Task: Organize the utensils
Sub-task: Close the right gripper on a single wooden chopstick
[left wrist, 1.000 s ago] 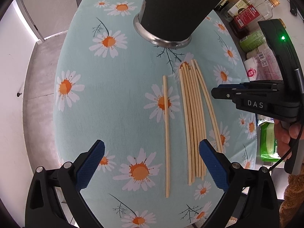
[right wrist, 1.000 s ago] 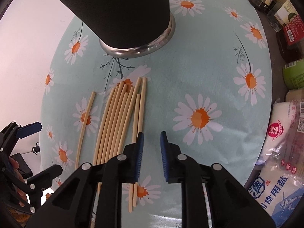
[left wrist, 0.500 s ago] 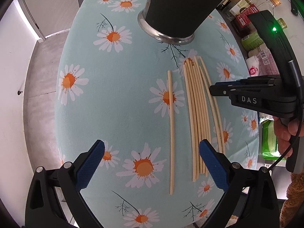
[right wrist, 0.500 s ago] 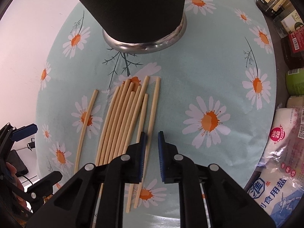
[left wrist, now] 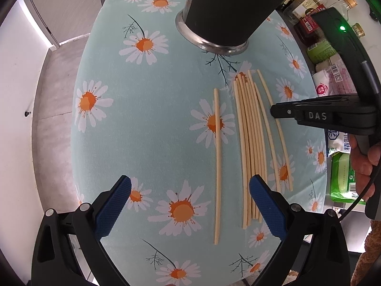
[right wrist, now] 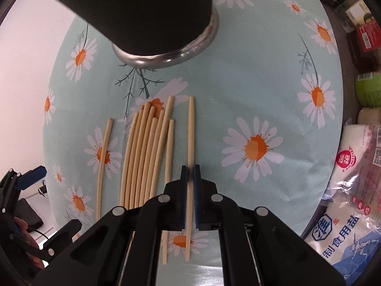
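Currently: right gripper (right wrist: 189, 178) clamped on one pale wooden chopstick (right wrist: 190, 131); remaining chopsticks (right wrist: 142, 152) loose mid-tablecloth (right wrist: 250, 76); black steel-rimmed holder (right wrist: 166, 23) unfilled, by judgement; left gripper (left wrist: 188, 190) released.

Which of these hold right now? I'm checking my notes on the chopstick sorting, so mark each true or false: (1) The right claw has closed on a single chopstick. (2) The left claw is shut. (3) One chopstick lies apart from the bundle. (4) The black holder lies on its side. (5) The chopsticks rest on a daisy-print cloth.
1. True: the right claw pinches the rightmost chopstick, which lies slightly apart from the bundle.
2. False: the left claw is wide open, holding nothing.
3. True: a lone chopstick lies left of the bundle.
4. False: the black holder stands upright on its metal base.
5. True: they rest on the daisy-print cloth.
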